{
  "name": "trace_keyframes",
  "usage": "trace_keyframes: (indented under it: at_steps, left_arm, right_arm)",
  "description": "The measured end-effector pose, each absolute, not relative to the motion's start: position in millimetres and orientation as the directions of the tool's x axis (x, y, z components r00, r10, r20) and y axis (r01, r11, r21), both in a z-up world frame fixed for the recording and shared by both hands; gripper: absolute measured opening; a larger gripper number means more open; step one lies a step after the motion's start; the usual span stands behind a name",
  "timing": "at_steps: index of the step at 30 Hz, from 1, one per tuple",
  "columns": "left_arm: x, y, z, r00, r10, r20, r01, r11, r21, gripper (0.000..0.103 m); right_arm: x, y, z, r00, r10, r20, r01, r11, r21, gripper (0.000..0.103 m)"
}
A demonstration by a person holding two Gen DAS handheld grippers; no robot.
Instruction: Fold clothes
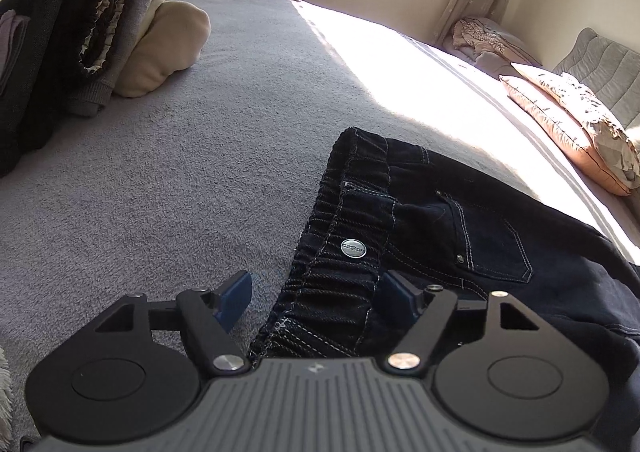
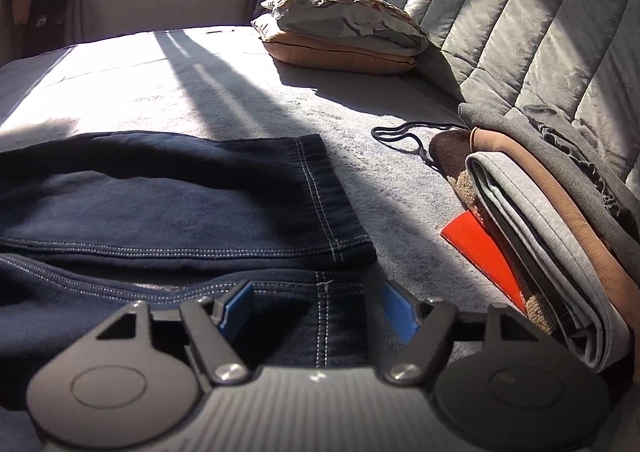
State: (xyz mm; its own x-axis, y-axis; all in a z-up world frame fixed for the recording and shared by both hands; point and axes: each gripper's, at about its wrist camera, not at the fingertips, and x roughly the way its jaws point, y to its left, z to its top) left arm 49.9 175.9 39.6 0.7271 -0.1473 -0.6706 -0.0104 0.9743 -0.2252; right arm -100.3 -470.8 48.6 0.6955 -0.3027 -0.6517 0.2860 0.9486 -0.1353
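Dark denim jeans [image 1: 432, 224] lie flat on the grey bed. In the left wrist view their elastic waistband with a metal button [image 1: 353, 248] faces me. My left gripper [image 1: 318, 298] is open, its blue pads either side of the waistband's near corner. In the right wrist view the two leg hems [image 2: 320, 212] lie side by side. My right gripper [image 2: 320, 310] is open, its jaws straddling the nearer leg's hem [image 2: 324, 300].
A pile of folded clothes [image 1: 80, 40] sits at the bed's left. Two pillows [image 2: 344, 32] lie by the padded headboard [image 2: 520, 24]. Another stack of folded clothes [image 2: 548, 220] with a red card [image 2: 480, 248] and a black cord [image 2: 408, 136] lies at the right.
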Motion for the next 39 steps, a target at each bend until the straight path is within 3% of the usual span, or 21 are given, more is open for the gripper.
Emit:
trace_keyframes:
  at_steps: [4,8,11,16,20,26,28,31,32,39]
  left_arm:
    - [50,169,36,0.726,-0.11,-0.678,-0.007,0.986,-0.168,0.076]
    - [51,174,31,0.726,-0.1,-0.68,-0.029,0.984,-0.175,0.086]
    - [51,181,33,0.722,-0.117,-0.683,-0.048,0.975,-0.217,0.086]
    - [39,169,54,0.76,-0.069,-0.646,-0.065,0.981,-0.182,0.082]
    - [28,137,71,0.794,-0.129,-0.594,0.04,0.986,-0.162,0.083]
    - [19,55,58,0.72,-0.294,-0.628,0.255,0.954,-0.155,0.083]
    - [18,32,49,0.695,-0.303,-0.653,0.301,0.946,-0.118,0.083]
    - [23,13,29,0.668,-0.245,-0.703,0.316,0.948,-0.03,0.083]
    - [25,10,23,0.661,-0.231,-0.714,0.322,0.947,-0.008,0.084]
    - [26,32,24,0.66,-0.26,-0.705,0.316,0.947,-0.053,0.083]
  right_arm:
    - [-105,-437,54,0.782,-0.161,-0.602,0.113,0.987,-0.118,0.07]
    - [-84,-406,25,0.66,-0.098,-0.745,-0.034,0.986,-0.16,0.07]
    - [-80,-386,13,0.652,-0.139,-0.746,-0.077,0.966,-0.247,0.07]
    - [-86,-375,37,0.76,-0.042,-0.649,-0.089,0.982,-0.168,0.075]
    - [-76,-348,36,0.767,0.004,-0.641,-0.114,0.985,-0.13,0.075]
    - [-53,-290,35,0.758,0.159,-0.633,-0.212,0.977,-0.008,0.07]
    - [-46,-272,34,0.745,0.21,-0.633,-0.265,0.964,0.008,0.069]
    - [-30,-247,9,0.64,0.187,-0.746,-0.309,0.951,-0.027,0.07]
    - [-31,-244,5,0.646,0.179,-0.742,-0.312,0.949,-0.042,0.073]
    - [-42,-256,3,0.644,0.208,-0.737,-0.332,0.943,-0.025,0.075]
